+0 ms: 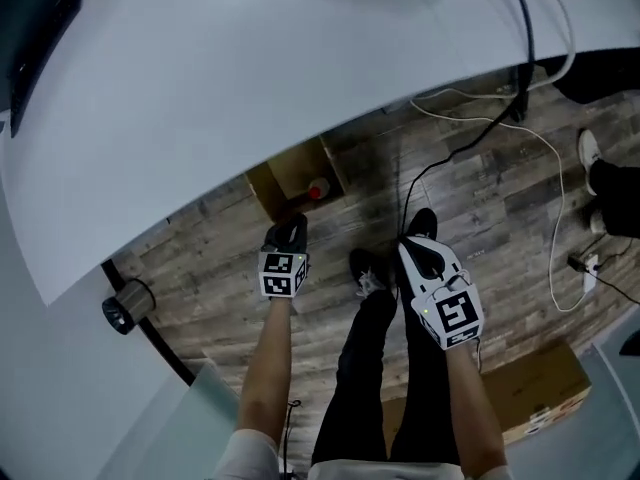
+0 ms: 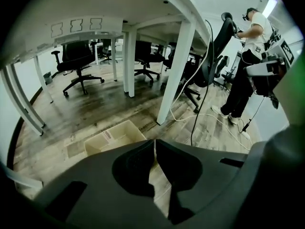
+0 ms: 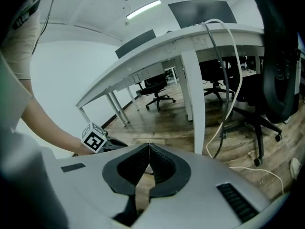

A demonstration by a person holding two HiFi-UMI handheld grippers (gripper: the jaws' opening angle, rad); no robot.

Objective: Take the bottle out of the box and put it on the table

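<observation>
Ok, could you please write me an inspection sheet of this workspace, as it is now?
surface: white table above a wooden floor
job's things: open cardboard box on the floor at the table's edge; red-capped bottle inside it
clutter: second cardboard box on the floor
grippers: left gripper and right gripper, jaws shut, both empty
cables: white cable and black cable lie across the floor
surroundings: office chairs; another person standing

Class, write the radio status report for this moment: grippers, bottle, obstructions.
Left gripper shut, empty, near box. Right gripper shut, empty. Bottle in box, untouched. Table edge hides part of box.
</observation>
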